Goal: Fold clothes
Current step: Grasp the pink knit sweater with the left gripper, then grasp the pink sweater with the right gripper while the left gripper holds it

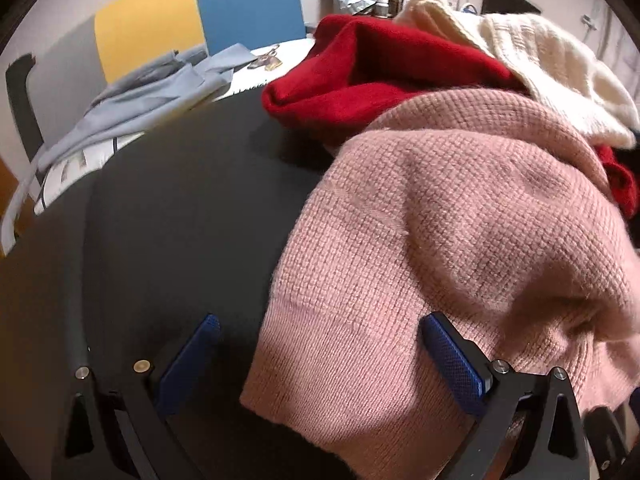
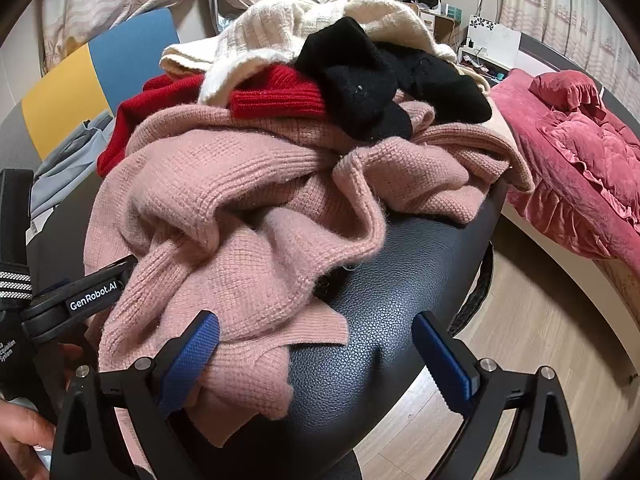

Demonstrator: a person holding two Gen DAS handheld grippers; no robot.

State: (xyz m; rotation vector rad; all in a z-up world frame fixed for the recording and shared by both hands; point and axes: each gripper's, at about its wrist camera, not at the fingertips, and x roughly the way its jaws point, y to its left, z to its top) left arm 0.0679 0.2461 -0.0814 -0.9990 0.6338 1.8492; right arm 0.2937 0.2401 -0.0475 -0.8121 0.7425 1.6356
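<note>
On the black seat (image 2: 380,344) in front of you sits a heap of clothes, and nothing is folded yet. The pink sweater (image 1: 440,240) lies lowest and nearest to you. Its edge hangs toward you, so it is the easy one to pick first. The red sweater (image 1: 360,76), the cream knit (image 2: 280,28) and the black knit (image 2: 380,80) rest on top of it, farther back, so a pull on the pink one may drag them along.

Your left gripper (image 1: 320,332) has its jaws wide, holding nothing. The pink hem lies between them and one pad seems to rest on the knit, ready to close on that edge. Your right gripper (image 2: 316,332) also has wide jaws and holds nothing. One blue pad (image 2: 192,356) touches the pink cloth, the other is over bare seat.

A grey cloth (image 1: 140,100) lies apart on the white worktop (image 1: 76,164), near the yellow and blue board (image 1: 192,12). The bed (image 2: 580,168) is off to your right.
</note>
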